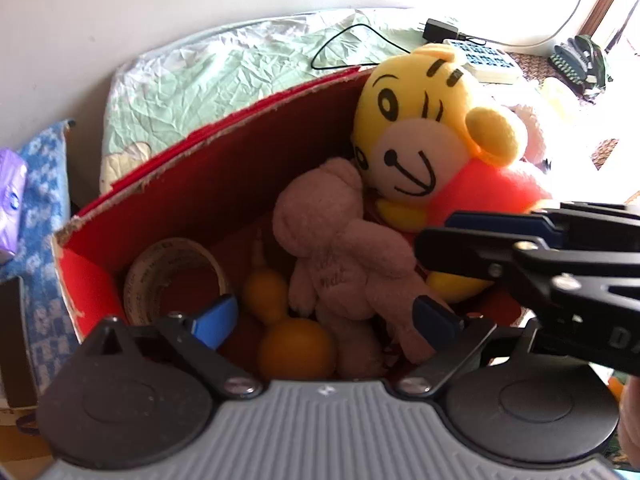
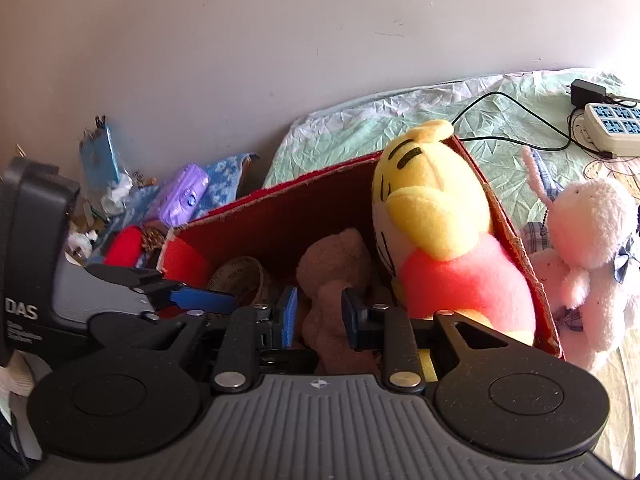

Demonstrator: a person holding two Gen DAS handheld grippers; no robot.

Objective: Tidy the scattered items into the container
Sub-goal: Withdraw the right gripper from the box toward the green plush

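A red cardboard box (image 1: 224, 184) holds a yellow tiger plush (image 1: 420, 120) in a red shirt, a brown teddy bear (image 1: 340, 264), a tape roll (image 1: 172, 276) and an orange gourd-shaped toy (image 1: 296, 352). My left gripper (image 1: 325, 320) hangs wide open over the box, above the gourd and the bear's legs, gripping nothing. In the right wrist view, my right gripper (image 2: 320, 316) has its jaws a little apart. The teddy bear (image 2: 332, 276) lies between and below its pads, which do not press on it. A pink-white rabbit plush (image 2: 588, 248) sits outside the box against its right wall.
The box (image 2: 280, 216) stands on a green sheet (image 2: 360, 128). A power strip (image 2: 612, 128), a charger (image 2: 588, 90) and a black cable lie behind it. Clutter with a purple pack (image 2: 182, 196) lies to the left by the wall. The left gripper's fingers (image 2: 204, 300) reach in beside mine.
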